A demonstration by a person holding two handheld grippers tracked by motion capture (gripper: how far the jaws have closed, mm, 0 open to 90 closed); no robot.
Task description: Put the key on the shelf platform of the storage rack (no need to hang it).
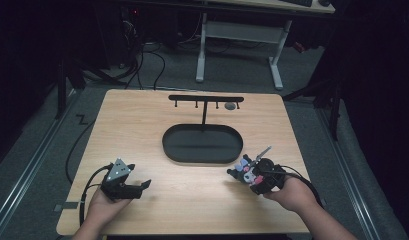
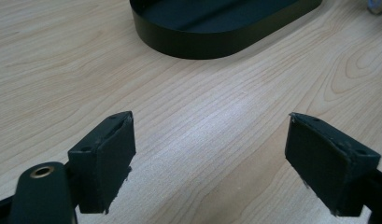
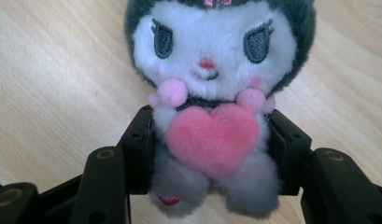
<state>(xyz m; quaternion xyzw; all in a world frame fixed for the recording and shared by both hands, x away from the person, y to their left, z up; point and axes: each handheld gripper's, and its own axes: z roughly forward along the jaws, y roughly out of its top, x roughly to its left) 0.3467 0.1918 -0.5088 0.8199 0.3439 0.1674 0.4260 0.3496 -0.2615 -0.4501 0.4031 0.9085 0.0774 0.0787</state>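
Observation:
A small plush doll point(image 3: 212, 93) with a white face, dark hood and pink heart sits between the black jaws of my right gripper point(image 3: 212, 154), which press on its body from both sides. In the high view the plush doll point(image 1: 244, 169) lies at the table's right front with my right gripper point(image 1: 249, 175) shut on it. My left gripper point(image 1: 144, 185) rests at the left front, jaws wide apart; in its own view my left gripper point(image 2: 209, 158) holds nothing over bare wood.
A black oval tray point(image 1: 202, 152) lies at the table's middle, its near rim point(image 2: 198, 44) ahead of the left jaws. Behind it stands a black T-shaped hook rack point(image 1: 206, 99) with a small item on one hook. The wooden table point(image 1: 142, 125) has dark floor around it.

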